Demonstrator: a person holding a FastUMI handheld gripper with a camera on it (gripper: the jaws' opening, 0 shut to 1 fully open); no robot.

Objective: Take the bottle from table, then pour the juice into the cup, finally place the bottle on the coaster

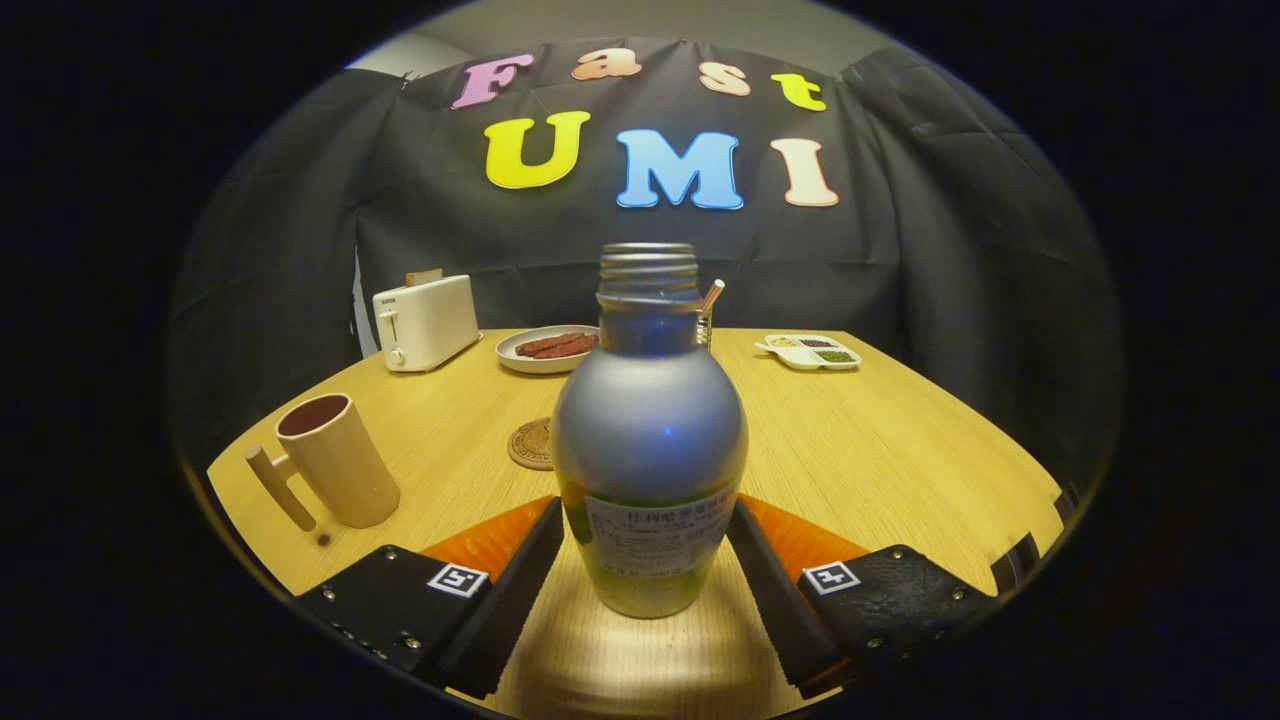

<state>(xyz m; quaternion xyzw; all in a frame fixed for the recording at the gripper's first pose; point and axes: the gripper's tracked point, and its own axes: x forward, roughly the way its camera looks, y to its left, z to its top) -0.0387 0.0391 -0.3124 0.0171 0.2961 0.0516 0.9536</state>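
An uncapped bottle point(648, 430) with a frosted grey upper body and a label low down stands upright between my fingers. My gripper point(645, 520) is shut on the bottle, with both black pads pressing its lower sides. I cannot tell whether its base rests on the wooden table point(880, 450). A beige cup point(335, 462) with a long handle stands ahead and to the left of the left finger. A round brown coaster point(530, 445) lies just beyond the left finger, partly hidden behind the bottle.
At the table's far side stand a white toaster point(425, 322), a plate of sausages point(548, 348) and a divided white dish point(810, 352). A thin stick point(711, 296) pokes out from behind the bottle's neck. The black cloth wall closes the back.
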